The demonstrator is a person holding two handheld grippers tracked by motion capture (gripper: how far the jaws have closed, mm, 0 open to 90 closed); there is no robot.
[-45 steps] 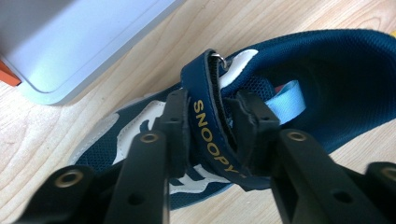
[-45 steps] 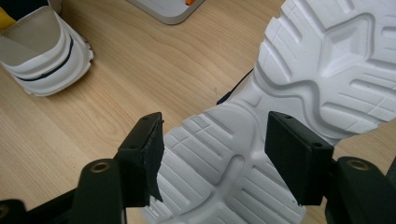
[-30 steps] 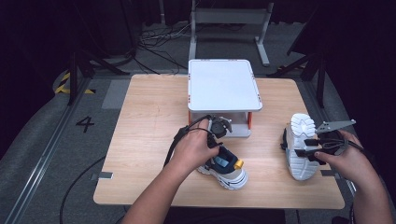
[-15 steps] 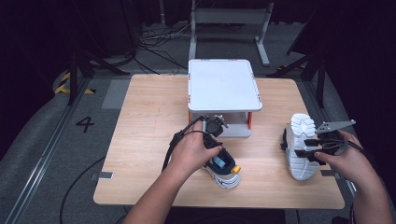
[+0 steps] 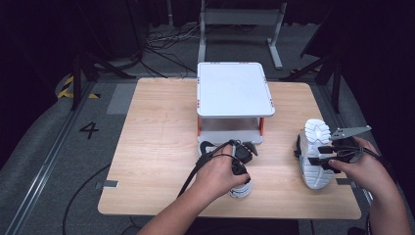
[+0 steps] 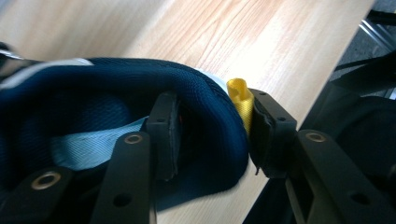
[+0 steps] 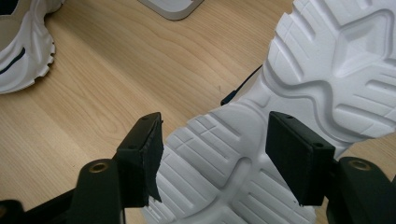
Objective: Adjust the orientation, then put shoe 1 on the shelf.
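Observation:
A navy shoe (image 6: pixel 93 107) with a white sole (image 5: pixel 241 189) and a yellow heel tab (image 6: pixel 240 100) sits near the table's front, mostly under the person's left hand. My left gripper (image 6: pixel 212 128) is shut on its heel collar, one jaw inside the shoe and one outside against the tab. In the high view that gripper (image 5: pixel 238 170) is in front of the white rack. The second shoe (image 5: pixel 313 156) lies on its side at the right, its white sole (image 7: pixel 299 93) facing me. My right gripper (image 7: pixel 215 154) is open, its jaws on either side of that sole; from above, my right gripper (image 5: pixel 320 154) rests against it.
A white two-level rack (image 5: pixel 234 88) stands at the middle back of the wooden table (image 5: pixel 156 127). The navy shoe's side (image 7: pixel 21 42) appears at the top left of the right gripper view. Dark floor, cables and stands surround the table.
The left hand has turned the navy shoe and shifted it slightly forward; it now lies mostly hidden under the hand. The right gripper and its shoe have stayed in place.

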